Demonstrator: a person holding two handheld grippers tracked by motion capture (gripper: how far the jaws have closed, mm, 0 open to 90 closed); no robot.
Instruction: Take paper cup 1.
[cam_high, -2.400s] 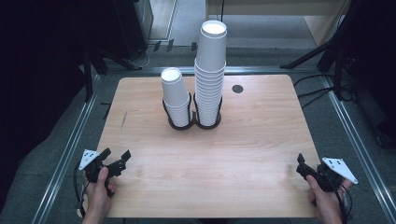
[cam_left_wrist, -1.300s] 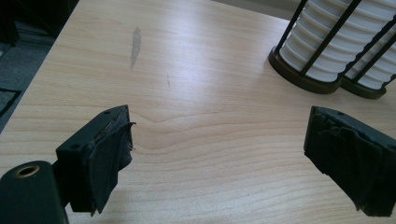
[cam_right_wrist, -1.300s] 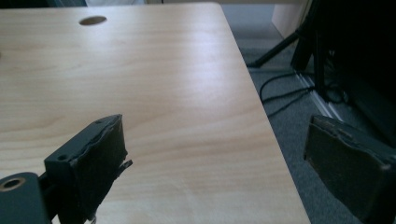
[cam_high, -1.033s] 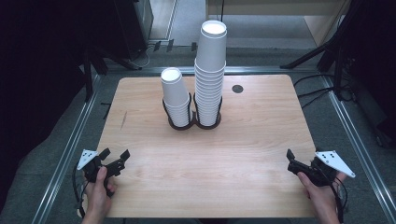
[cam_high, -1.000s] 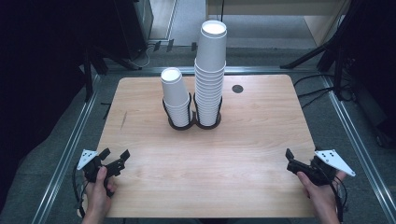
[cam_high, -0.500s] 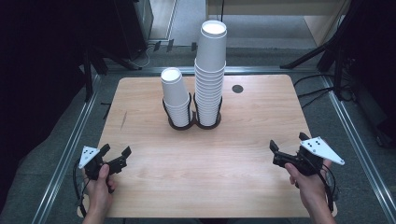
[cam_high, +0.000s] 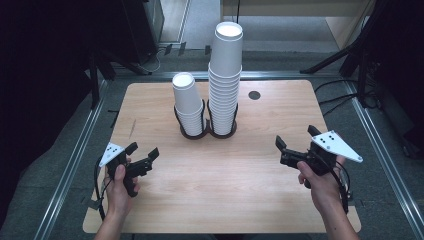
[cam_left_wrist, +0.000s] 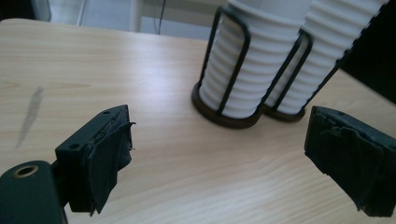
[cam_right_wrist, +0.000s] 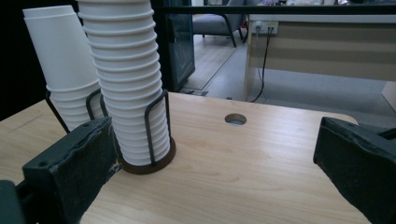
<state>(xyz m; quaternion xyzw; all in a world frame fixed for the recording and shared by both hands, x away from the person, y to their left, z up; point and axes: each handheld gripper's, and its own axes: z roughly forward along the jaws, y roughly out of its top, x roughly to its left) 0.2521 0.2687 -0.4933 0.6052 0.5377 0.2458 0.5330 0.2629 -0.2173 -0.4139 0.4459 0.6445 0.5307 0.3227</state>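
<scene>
Across the tabletop (cam_high: 165, 200) both cup stacks (cam_high: 224, 80) are sitting untouched in their rack (cam_high: 207, 131) while each hand-held gripper, left (cam_high: 142, 159) and right (cam_high: 283, 150), is hovering wide and empty, nothing started.

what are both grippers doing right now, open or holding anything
Left gripper: open, holding nothing.
Right gripper: open, holding nothing.
</scene>
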